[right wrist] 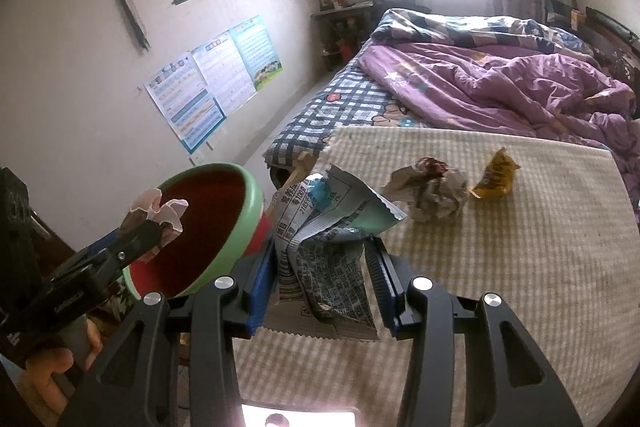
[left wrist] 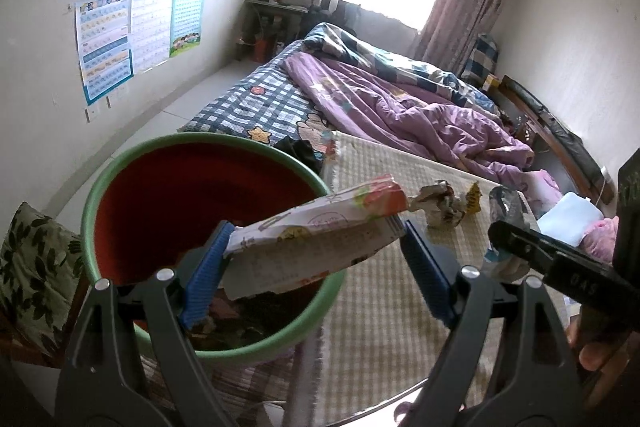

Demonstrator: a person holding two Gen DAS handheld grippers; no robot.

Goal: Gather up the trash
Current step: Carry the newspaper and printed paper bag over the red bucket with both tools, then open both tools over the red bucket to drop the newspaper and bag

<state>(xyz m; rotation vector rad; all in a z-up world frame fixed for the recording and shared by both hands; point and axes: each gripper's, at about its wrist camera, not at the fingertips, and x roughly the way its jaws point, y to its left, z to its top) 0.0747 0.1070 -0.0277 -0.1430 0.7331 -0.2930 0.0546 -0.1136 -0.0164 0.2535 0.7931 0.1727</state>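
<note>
Beside the bed's checked mat (right wrist: 500, 267), the left gripper (left wrist: 316, 259) is clamping a pink wrapper (left wrist: 316, 235) over the bin (left wrist: 120, 179) for dropping, while the right gripper (right wrist: 320, 287) is pinching a teal wrapper (right wrist: 328, 239) nearby.

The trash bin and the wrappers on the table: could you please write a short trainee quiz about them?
1. True or false: the left claw holds a long snack wrapper over the green-rimmed bin.
2. What does the right claw hold? A) a bottle B) a teal and white wrapper C) nothing
3. Which two pieces of trash lie loose on the checked tablecloth?

Key
1. True.
2. B.
3. A crumpled paper ball and a yellow wrapper.
</note>
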